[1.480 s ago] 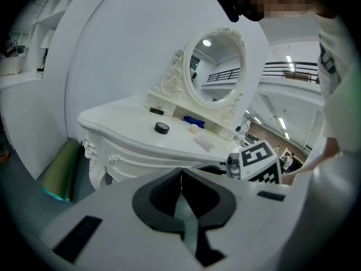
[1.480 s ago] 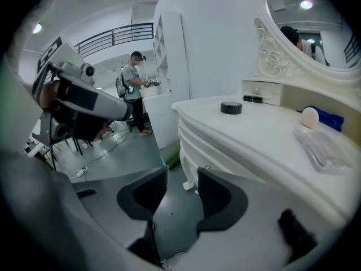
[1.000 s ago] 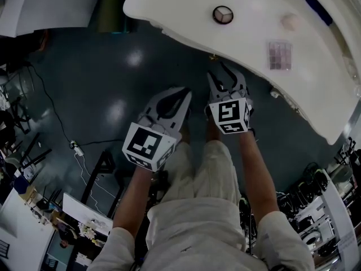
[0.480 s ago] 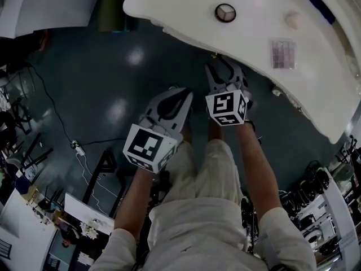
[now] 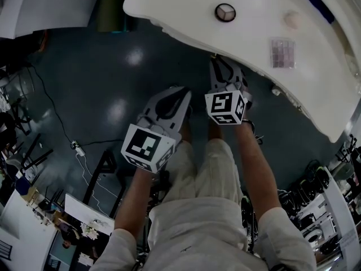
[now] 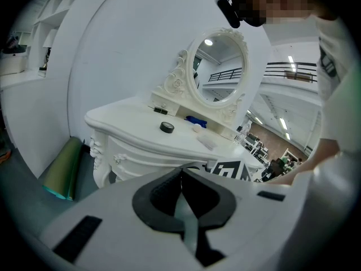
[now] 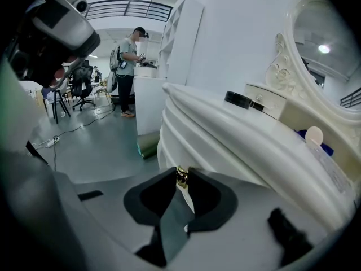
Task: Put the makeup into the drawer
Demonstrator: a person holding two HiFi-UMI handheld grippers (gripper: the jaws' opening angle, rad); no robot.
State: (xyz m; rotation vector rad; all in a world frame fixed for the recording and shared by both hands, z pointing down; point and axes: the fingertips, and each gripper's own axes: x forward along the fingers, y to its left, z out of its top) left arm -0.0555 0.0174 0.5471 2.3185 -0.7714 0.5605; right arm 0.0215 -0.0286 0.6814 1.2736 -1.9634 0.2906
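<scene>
right gripper (image 5: 218,61): jaws closing on the gold drawer knob (image 7: 181,177) at the front edge of the vanity table (image 5: 169,7); pads seem to touch it already, though the tips are small in view
left gripper (image 6: 181,173): clenched, nothing between the jaws, hovers off the table beside the right one
makeup palette (image 5: 284,53): flat on the tabletop, past the right gripper
round compact (image 5: 225,12): on the tabletop, well apart from the palette
mirror (image 6: 217,66): upright at the table's back
</scene>
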